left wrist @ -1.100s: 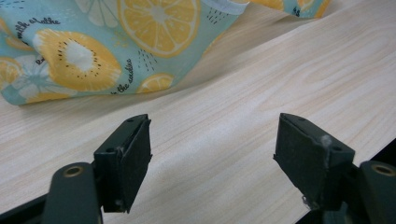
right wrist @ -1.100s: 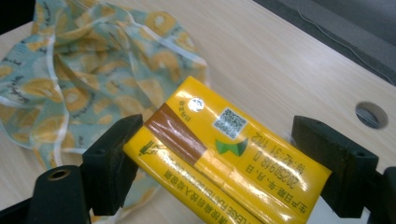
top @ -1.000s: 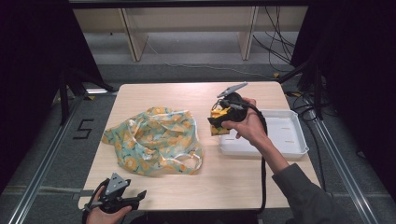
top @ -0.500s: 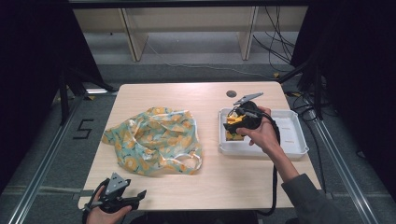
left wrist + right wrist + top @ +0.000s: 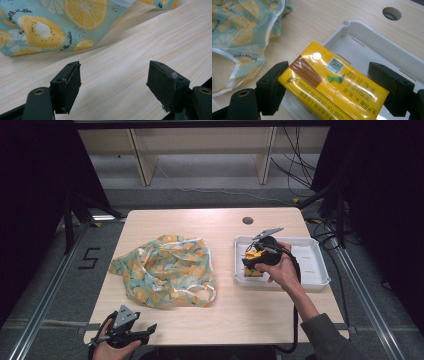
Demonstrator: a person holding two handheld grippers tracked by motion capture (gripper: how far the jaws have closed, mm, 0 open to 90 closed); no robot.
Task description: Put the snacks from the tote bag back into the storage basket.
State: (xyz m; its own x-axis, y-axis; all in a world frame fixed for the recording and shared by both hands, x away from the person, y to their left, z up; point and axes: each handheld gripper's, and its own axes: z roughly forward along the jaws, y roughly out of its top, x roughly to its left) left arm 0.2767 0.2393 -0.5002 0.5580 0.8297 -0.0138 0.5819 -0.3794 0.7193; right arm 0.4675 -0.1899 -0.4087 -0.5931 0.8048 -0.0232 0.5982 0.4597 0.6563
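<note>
A yellow packet (image 5: pixel 253 255) with a brown tape strip and a printed code (image 5: pixel 322 82) sits between the jaws of my right gripper (image 5: pixel 250 265), which is shut on it (image 5: pixel 329 75). It hangs low over the left end of a white tray (image 5: pixel 310 265), whose rim and floor lie just behind it (image 5: pixel 372 52). A teal bag printed with lemon slices (image 5: pixel 165 270) lies crumpled at the table's middle left. My left gripper (image 5: pixel 145 332) rests at the front left edge, open, with bare wood between its jaws (image 5: pixel 113 77) and the bag (image 5: pixel 50 27) just beyond.
The bag's white-edged handle loop (image 5: pixel 234 67) lies to the left of the tray. A round cable hole (image 5: pixel 247 220) is set in the table behind the tray. Bare wood runs along the front edge (image 5: pixel 260 315). Dark floor and shelving surround the table.
My right gripper carried the yellow packet rightward and down, from beside the bag to low over the tray's left end. The left gripper stayed put.
</note>
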